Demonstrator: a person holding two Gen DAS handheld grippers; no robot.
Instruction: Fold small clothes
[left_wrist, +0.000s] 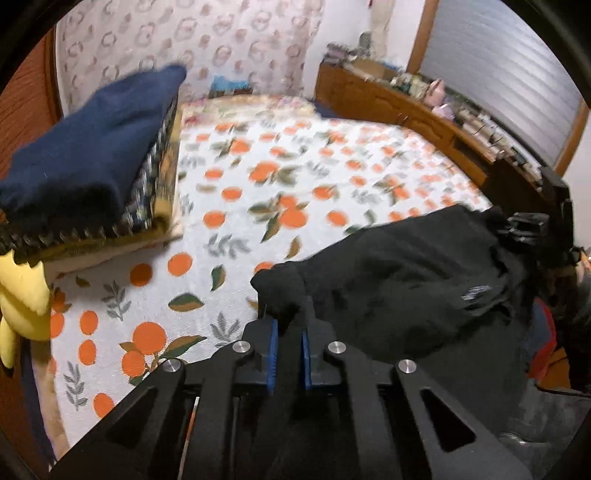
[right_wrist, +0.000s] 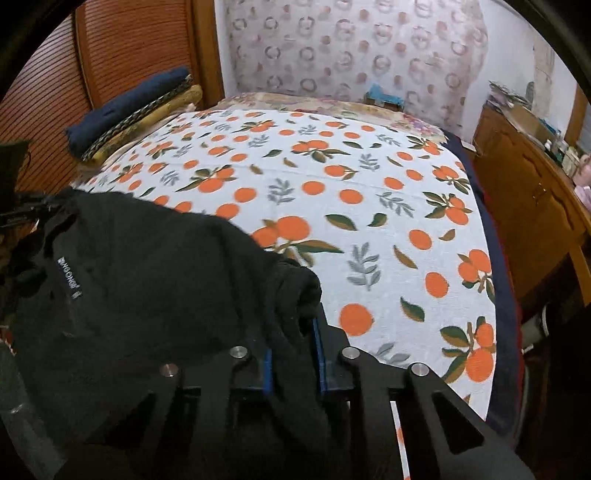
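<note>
A black garment (left_wrist: 406, 280) hangs stretched between my two grippers above the bed. My left gripper (left_wrist: 288, 325) is shut on one bunched corner of it. My right gripper (right_wrist: 295, 325) is shut on the other bunched corner; the garment (right_wrist: 140, 266) spreads to its left with a small white label showing. The other gripper shows at the far end of the cloth in each view, at the right in the left wrist view (left_wrist: 532, 225) and at the left in the right wrist view (right_wrist: 22, 210). The fingertips are hidden by cloth.
The bed carries a white sheet with an orange print (left_wrist: 295, 177), also in the right wrist view (right_wrist: 351, 206). A stack of folded clothes, navy on top (left_wrist: 92, 147), lies at the bed's left side (right_wrist: 125, 107). A wooden cabinet (right_wrist: 532, 192) stands right of the bed.
</note>
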